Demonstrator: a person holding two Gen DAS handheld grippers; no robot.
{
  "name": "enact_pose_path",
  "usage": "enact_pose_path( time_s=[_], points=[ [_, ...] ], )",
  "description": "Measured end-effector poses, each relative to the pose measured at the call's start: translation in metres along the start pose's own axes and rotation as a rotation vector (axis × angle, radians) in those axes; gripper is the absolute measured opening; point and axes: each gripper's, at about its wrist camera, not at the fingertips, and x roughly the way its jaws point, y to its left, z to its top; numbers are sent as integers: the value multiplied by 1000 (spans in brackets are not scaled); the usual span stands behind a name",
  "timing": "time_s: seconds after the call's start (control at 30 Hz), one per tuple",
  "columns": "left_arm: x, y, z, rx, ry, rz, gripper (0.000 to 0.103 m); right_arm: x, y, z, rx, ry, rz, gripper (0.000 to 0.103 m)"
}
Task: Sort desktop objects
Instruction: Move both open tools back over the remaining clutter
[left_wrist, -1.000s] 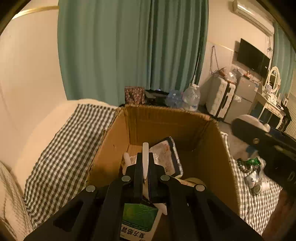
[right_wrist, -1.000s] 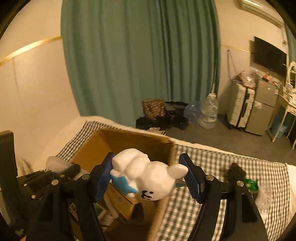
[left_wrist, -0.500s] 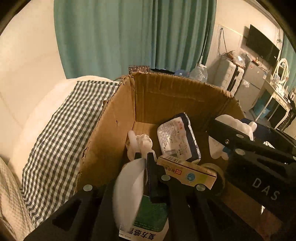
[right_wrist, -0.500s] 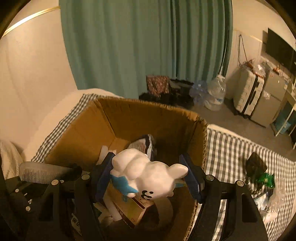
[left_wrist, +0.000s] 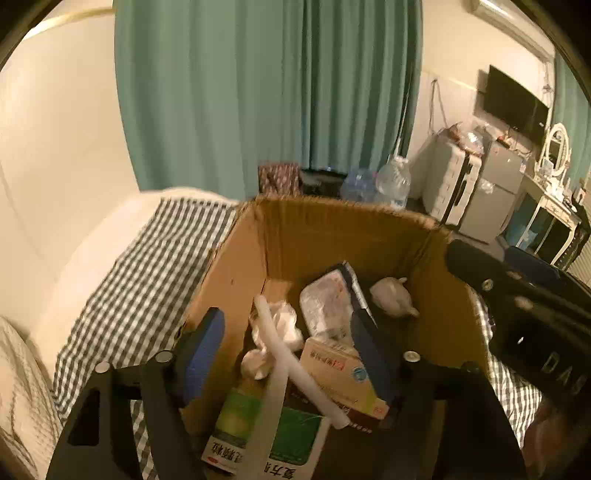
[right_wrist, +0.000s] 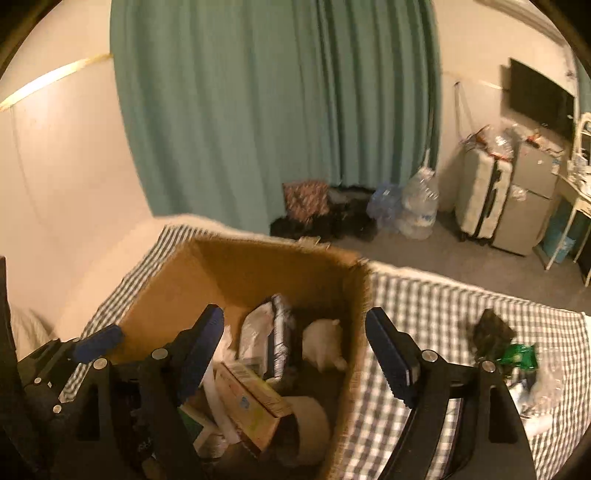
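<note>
Cardboard is walling the box (right_wrist: 360, 317) where the white rabbit figurine (right_wrist: 323, 345) is lying against the right-hand side, beside a foil packet (right_wrist: 267, 334) and a white comb (left_wrist: 291, 363). Both the left tongs (left_wrist: 286, 350) and the right tongs (right_wrist: 295, 352) are hanging spread and empty. The pile is sitting loose — an incoming item could be sliding off the medicine carton (left_wrist: 341, 376) and jamming.
</note>
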Motion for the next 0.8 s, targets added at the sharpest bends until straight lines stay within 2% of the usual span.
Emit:
enact_pose_path(
  time_s=[0.27,0.4,0.47,0.63,0.8],
  points=[
    [-23,-26,9,43,-88,-21,84,-48,-42,8,73,-95,-64,79],
    [-36,-38,11,49,-147,-50,99,-73,-59,11,71,-136,-98,79],
    [-46,-45,11,53,-189,-64,103,-84,-65,12,71,-158,-112,83],
    [-67,-67,13,72,-265,-86,103,-112,-81,12,55,-214,-146,89],
    [-74,-88,11,84,-287,-122,103,-140,-102,10,68,-262,-172,95]
  ],
)
